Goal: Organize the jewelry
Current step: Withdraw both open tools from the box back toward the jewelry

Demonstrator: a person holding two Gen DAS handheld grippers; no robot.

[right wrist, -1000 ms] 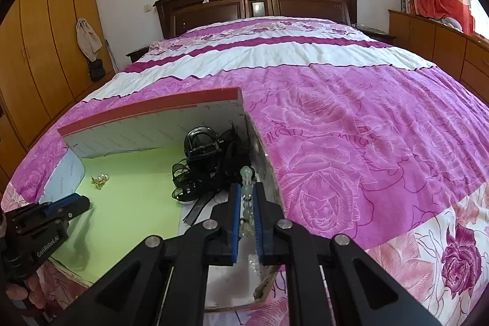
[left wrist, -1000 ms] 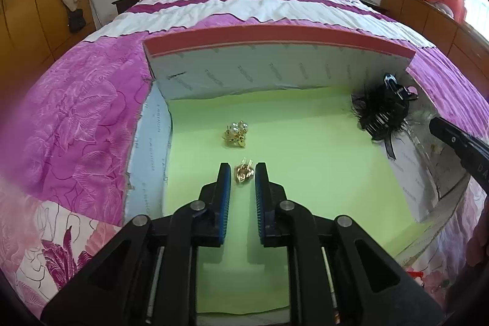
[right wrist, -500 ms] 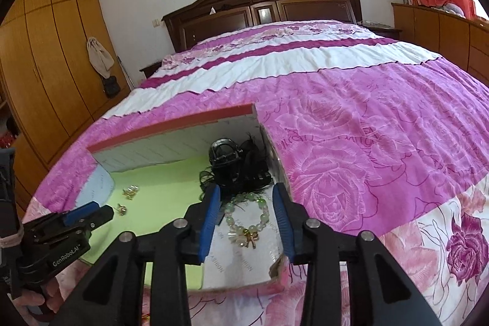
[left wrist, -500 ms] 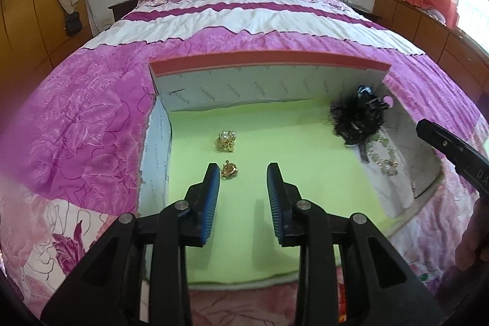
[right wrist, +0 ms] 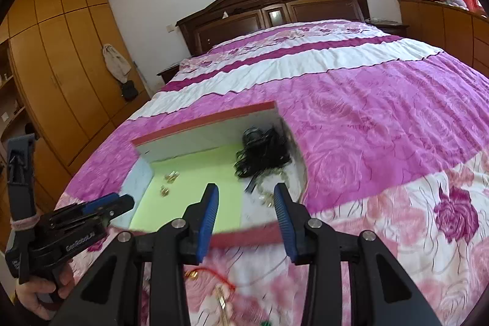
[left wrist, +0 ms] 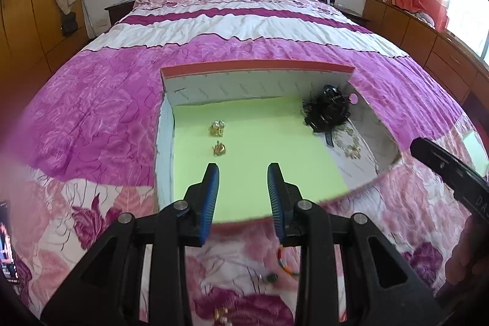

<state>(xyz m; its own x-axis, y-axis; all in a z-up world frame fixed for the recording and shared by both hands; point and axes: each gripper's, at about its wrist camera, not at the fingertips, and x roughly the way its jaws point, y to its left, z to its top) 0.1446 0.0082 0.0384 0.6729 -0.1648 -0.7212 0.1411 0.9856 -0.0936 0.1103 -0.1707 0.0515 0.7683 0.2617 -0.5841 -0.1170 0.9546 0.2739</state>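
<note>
Hovering above the near edge of the box (left wrist: pixel 256 70) on the bed (left wrist: pixel 97 112), the left gripper (left wrist: pixel 243 170) and right gripper (right wrist: pixel 246 191) both stand apart and empty, their jaws having just been opening. Two gold earrings (left wrist: pixel 218 148) lie on the green floor near the left wall, and a black hair clip (left wrist: pixel 326 112) with a bead bracelet (left wrist: pixel 348 144) sits in the right compartment.

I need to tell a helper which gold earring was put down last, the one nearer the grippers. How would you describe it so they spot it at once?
On the pink floral bedspread lies an open box with a green floor. Near its left wall two small gold pieces sit one behind the other. Yours is the nearer gold earring, plain gold, while the farther gold earring carries pale pearl-like beads.
</note>
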